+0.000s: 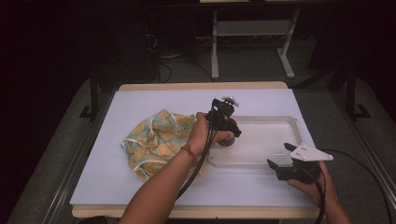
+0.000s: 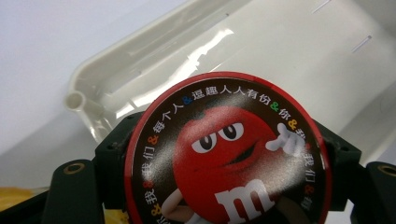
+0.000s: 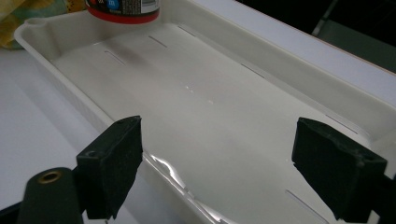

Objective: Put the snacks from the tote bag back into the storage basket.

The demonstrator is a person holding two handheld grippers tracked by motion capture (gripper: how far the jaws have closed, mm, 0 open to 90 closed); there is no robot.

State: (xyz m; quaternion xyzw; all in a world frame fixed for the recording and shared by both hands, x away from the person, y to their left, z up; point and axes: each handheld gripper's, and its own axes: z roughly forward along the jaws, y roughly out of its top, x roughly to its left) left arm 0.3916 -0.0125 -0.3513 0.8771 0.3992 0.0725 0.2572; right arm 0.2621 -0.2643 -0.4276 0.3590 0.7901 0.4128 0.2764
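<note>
From the high view I see my left gripper [image 1: 229, 132] over the left end of the white tray [image 1: 280, 122], and its jaws are closed on a round tin [image 1: 226, 140] with a red rim. In the left gripper view the tin [image 2: 229, 154] sits between the two black jaws; its lid shows a red cartoon candy figure with a ring of Chinese characters around it. Under it I see the tray corner [image 2: 86, 100] and the tray's glossy floor. I cannot tell if the tin already touches the tray floor.

My right gripper [image 1: 281, 159] is at the near right edge of the tray, with the jaws wide apart and holding nothing. In the right gripper view its jaws frame the tray floor [image 3: 210, 116], and the tin's lower part [image 3: 123, 11] is at the far end.

A yellow patterned cloth bag [image 1: 156, 140] lies crumpled on the white table [image 1: 102, 177], left of the tray.
</note>
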